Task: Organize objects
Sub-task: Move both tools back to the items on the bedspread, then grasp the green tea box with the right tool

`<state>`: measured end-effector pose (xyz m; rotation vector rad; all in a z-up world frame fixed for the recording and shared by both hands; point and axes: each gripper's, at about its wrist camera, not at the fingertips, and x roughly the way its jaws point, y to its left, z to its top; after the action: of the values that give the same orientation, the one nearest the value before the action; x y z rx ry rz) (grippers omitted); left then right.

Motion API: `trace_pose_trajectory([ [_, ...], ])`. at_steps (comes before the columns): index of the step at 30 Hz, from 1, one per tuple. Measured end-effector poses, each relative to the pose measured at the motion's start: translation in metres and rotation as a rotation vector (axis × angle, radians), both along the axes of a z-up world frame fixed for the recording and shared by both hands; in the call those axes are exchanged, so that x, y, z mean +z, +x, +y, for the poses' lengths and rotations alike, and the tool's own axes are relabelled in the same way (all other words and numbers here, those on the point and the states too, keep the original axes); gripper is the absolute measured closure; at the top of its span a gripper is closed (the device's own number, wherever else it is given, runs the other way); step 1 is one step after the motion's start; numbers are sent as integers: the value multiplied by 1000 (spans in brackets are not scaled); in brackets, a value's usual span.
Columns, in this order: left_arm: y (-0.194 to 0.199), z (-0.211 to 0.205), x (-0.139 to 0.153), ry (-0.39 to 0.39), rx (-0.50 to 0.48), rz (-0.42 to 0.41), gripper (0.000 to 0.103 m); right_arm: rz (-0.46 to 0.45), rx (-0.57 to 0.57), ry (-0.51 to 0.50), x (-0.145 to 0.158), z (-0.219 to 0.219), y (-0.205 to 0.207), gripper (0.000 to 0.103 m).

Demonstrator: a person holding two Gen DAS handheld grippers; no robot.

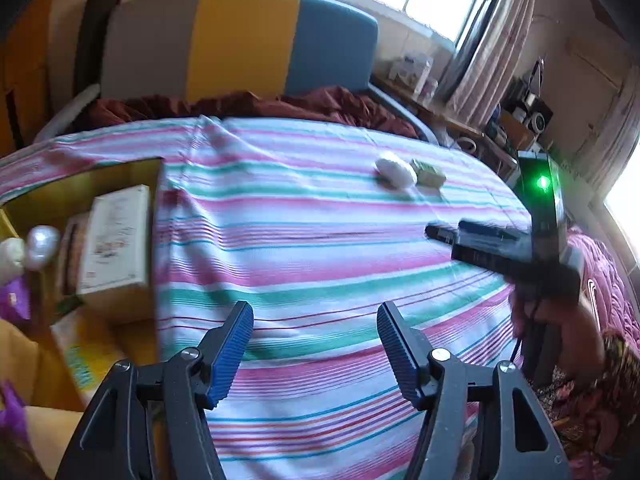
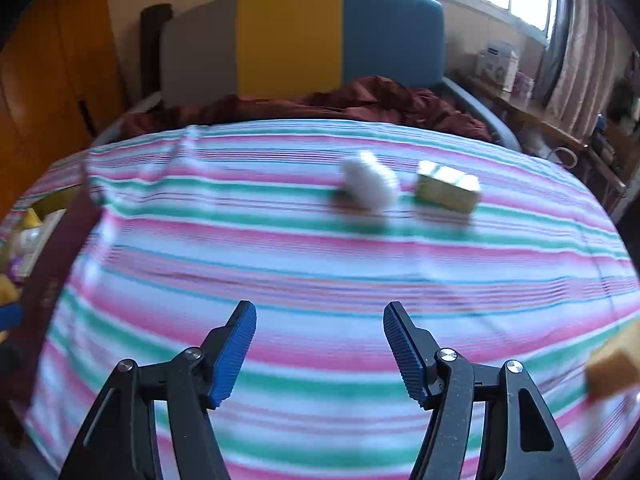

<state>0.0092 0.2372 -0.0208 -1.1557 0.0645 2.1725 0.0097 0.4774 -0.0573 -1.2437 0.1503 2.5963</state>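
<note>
Both the left gripper [image 1: 315, 342] and right gripper [image 2: 319, 346] hang wide-jawed and empty over the striped sheet [image 2: 280, 264]. Far ahead of the grippers, side by side, lie a white oval object [image 2: 370, 186] and a small greenish-gold box [image 2: 448, 186]. The box looks rigid and light, best pinched across its short flat sides; the oval seems smooth and may slip.

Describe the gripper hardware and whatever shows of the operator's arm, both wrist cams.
Both grippers, left gripper and right gripper, share one build: black plastic linkage arms with triangular cut-outs, silver pivot screws, and blue ribbed fingertips. From the left view, the right unit's black body carries a glowing green LED and a dark cable. The operator's sleeve is dark red and patterned.
</note>
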Motion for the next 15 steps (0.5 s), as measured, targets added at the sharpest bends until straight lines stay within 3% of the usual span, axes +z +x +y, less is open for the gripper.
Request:
trace_pose_trajectory([
  [10,-2,53,-27,-25,-93,-63,38,-18,-156,20,-6,113,-18,33],
  [15,-1,64,-33,-33,-114,-81,38,21,-187,-27,-4,153,-37,31],
])
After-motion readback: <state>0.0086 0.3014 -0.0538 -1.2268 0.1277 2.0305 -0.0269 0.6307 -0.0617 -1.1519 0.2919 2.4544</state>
